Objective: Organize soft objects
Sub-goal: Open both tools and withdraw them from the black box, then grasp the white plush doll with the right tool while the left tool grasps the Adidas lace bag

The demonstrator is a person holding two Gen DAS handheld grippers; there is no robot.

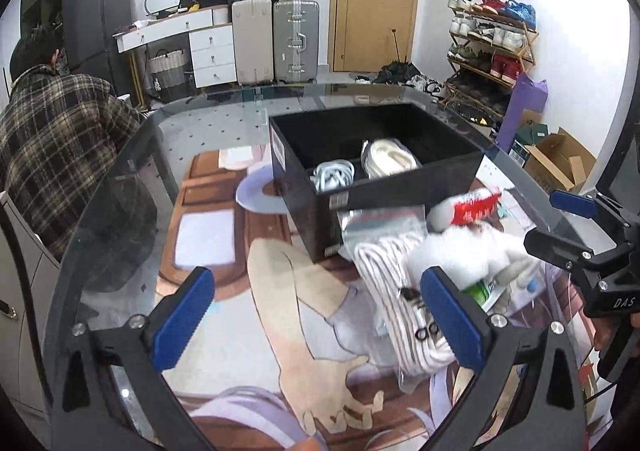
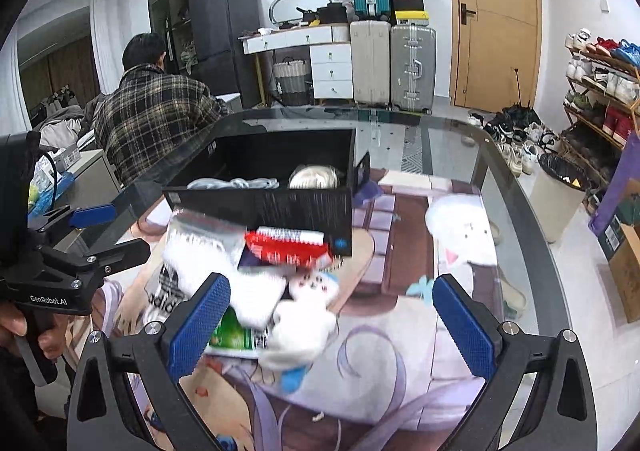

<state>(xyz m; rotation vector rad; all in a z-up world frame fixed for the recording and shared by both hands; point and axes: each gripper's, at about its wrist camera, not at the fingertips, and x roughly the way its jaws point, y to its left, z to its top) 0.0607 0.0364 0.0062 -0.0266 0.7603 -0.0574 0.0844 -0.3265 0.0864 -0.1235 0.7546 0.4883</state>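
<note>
Nearest you, your left gripper (image 1: 316, 315) and right gripper (image 2: 330, 325) both stand with jaws spread wide, clamped on nothing. Beyond them lies the glass table (image 1: 192, 123), and on it the black box (image 1: 376, 179) with two white rolled bundles (image 1: 390, 157) inside. Heaped against the box's near side are the bagged white socks (image 1: 394, 271), a white plush toy (image 2: 304, 327) and a red packet (image 2: 286, 245).

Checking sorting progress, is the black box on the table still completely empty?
No, the black box already holds two rolled white bundles in its compartments.
</note>
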